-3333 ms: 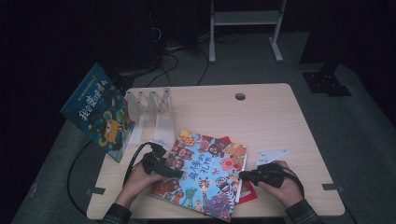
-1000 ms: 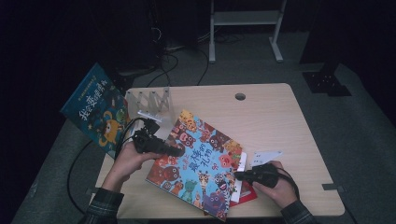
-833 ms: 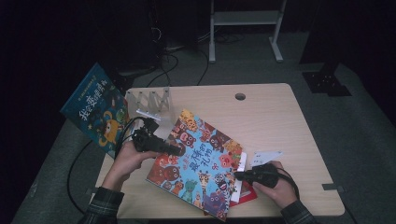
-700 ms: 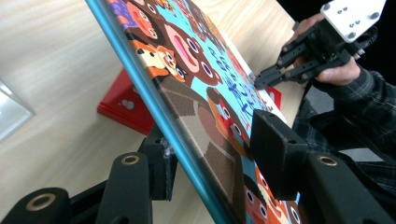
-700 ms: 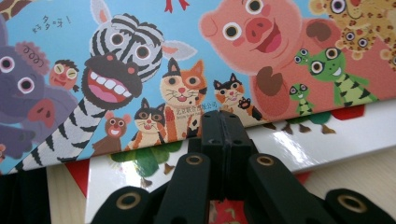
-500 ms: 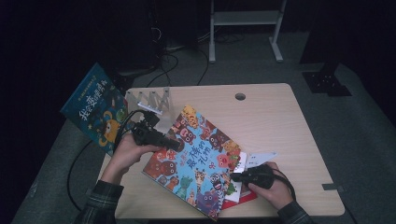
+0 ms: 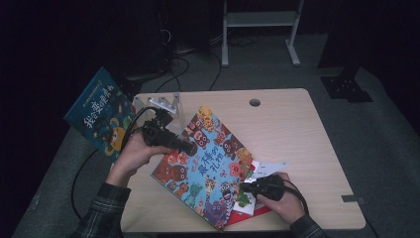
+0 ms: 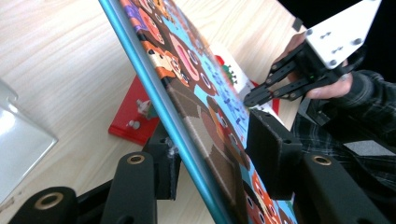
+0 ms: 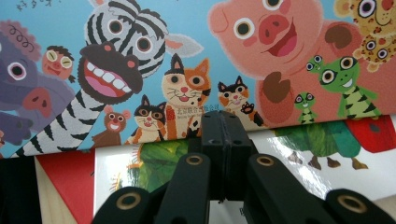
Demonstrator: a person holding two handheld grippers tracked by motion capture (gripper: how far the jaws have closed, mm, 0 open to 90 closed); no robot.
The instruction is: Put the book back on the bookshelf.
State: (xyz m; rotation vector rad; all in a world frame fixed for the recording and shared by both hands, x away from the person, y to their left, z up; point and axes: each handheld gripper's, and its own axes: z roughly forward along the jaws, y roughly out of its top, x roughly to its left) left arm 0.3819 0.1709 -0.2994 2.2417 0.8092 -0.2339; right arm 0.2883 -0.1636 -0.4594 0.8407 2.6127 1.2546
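A picture book (image 7: 208,163) with cartoon animals on a blue cover stands tilted, its left edge lifted off the table (image 7: 302,134). My left gripper (image 7: 190,147) grips that edge. In the left gripper view the jaws (image 8: 217,149) have just been closing, with the book's teal edge (image 8: 154,88) between them and the pads pressing both covers. My right gripper (image 7: 247,187) is shut with nothing in it. Its tip (image 9: 219,121) rests at the book's lower edge (image 9: 187,56), over a white book with a green picture (image 9: 327,154) and a red book (image 7: 247,210).
A blue book (image 7: 101,116) leans off the table's left side. A clear plastic stand (image 7: 161,103) sits at the back left corner, just behind my left hand. A cable hole (image 7: 254,102) is near the far edge. A white frame (image 7: 257,20) stands behind the table.
My left gripper has risen with the book's left edge, so the book tilts more steeply. The right gripper has stayed at the book's lower right edge.
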